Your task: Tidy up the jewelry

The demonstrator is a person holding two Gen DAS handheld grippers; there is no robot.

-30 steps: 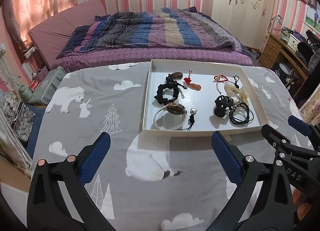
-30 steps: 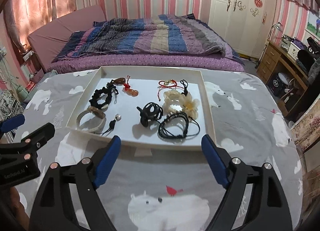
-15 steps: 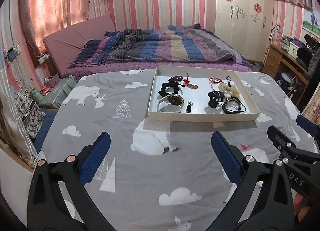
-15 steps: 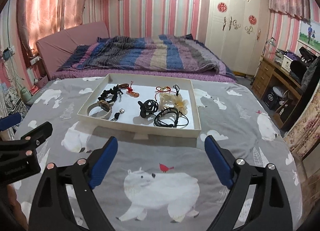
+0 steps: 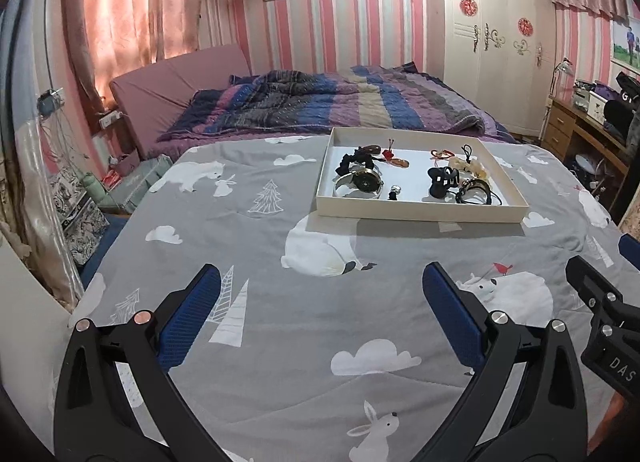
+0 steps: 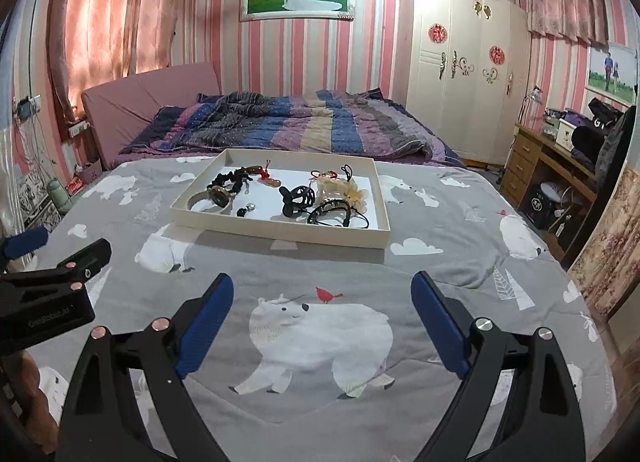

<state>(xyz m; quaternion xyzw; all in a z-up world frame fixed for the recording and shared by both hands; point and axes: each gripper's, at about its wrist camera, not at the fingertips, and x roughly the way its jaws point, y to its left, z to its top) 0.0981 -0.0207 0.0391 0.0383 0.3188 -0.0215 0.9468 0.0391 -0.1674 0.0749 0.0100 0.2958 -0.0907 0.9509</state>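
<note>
Both grippers hang above the grey bear-print cloth [image 6: 440, 222] on the bench, well short of the cream tray [image 6: 280, 231] and apart from it. The left gripper [image 5: 320, 314] has its blue-padded fingers [image 5: 192, 314] spread wide, nothing between them; the right gripper [image 6: 320, 314] is spread just as wide, also empty. The jewelry lies inside the tray — a black scrunchie [image 6: 228, 181] and a bangle [image 6: 208, 201] at its left, a black claw clip [image 6: 298, 198] in the middle, black cord bracelets [image 6: 332, 214] and a cream flower piece [image 6: 344, 189] at its right. Behind the tray stands a bed with a striped quilt [image 6: 300, 126].
</note>
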